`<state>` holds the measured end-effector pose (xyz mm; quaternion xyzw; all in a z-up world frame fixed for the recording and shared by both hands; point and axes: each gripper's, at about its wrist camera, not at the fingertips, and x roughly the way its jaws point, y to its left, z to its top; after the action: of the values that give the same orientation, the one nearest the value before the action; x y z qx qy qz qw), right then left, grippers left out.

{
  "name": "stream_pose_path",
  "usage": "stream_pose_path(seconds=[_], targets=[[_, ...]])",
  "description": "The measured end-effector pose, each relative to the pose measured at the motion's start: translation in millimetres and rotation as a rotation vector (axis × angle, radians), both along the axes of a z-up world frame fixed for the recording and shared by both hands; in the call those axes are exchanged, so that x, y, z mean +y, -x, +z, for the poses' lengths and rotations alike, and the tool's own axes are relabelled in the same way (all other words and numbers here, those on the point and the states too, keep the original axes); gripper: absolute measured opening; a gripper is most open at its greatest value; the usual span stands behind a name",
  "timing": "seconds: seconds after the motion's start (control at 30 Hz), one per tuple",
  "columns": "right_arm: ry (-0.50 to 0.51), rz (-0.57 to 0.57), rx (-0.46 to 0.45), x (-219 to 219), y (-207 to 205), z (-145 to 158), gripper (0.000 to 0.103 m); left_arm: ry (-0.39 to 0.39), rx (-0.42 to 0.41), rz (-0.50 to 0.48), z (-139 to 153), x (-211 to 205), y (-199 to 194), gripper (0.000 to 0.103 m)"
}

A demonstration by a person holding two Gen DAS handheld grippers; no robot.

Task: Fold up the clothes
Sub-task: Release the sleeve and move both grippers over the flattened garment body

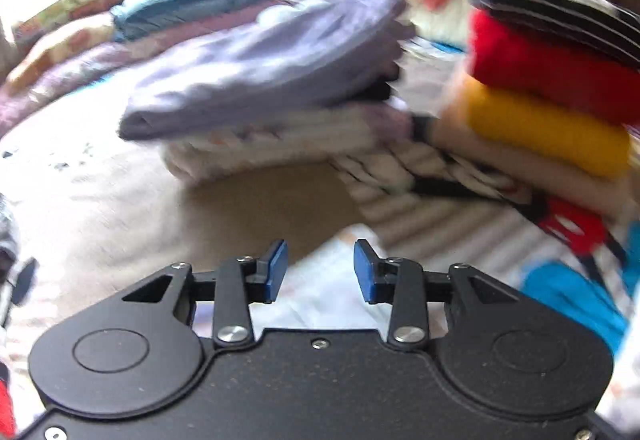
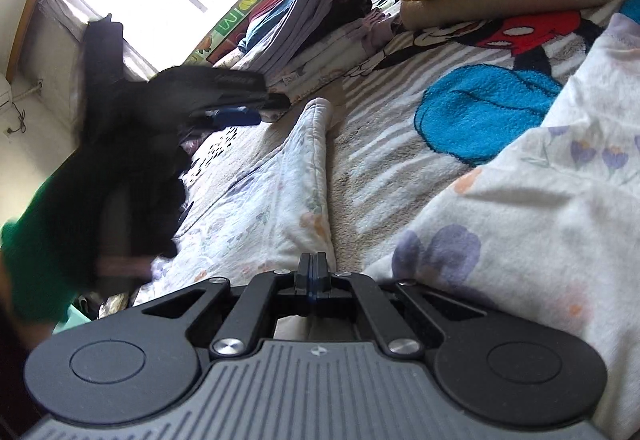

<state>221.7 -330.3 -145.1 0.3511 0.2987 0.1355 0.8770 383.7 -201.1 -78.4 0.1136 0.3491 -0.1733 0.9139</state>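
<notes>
In the right wrist view a white garment with a purple and orange flower print (image 2: pixel 272 200) lies spread on the bed. My right gripper (image 2: pixel 314 266) is shut, and a ridge of that garment's edge runs up into its pads. The left gripper (image 2: pixel 236 100) shows as a black blur over the far end of the same cloth. In the left wrist view my left gripper (image 1: pixel 320 268) is open, its blue pads (image 1: pixel 276 272) apart with nothing between them, and the white garment (image 1: pixel 324 292) lies just below.
A folded lavender garment (image 1: pixel 260 72) tops a white stack ahead of the left gripper. To the right stands a pile of striped (image 1: pixel 552 12), red (image 1: pixel 540 68), yellow (image 1: pixel 540 128) and beige folded clothes. A cartoon-print blanket (image 2: pixel 400 160) covers the bed. A green sleeve (image 2: pixel 32 260) is at the left.
</notes>
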Motion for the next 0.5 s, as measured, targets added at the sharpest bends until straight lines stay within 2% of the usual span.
stream_pose_path(seconds=[0.07,0.13,0.27,0.37,0.5], targets=[[0.005,-0.001,-0.001,1,0,0,0.0,-0.049,0.023,-0.023,-13,-14,-2,0.031],[0.013,-0.001,-0.004,2,1,0,0.0,-0.078,0.053,0.001,-27,-23,-14,0.031],[0.032,-0.002,-0.009,4,1,0,0.0,-0.041,0.086,0.053,-34,-26,-30,0.031],[0.047,0.001,-0.014,5,0,0,0.0,-0.074,0.054,0.05,-38,-30,-22,0.03],[0.063,0.0,-0.036,7,3,0,0.0,-0.073,0.058,0.064,-33,-29,-17,0.03]])
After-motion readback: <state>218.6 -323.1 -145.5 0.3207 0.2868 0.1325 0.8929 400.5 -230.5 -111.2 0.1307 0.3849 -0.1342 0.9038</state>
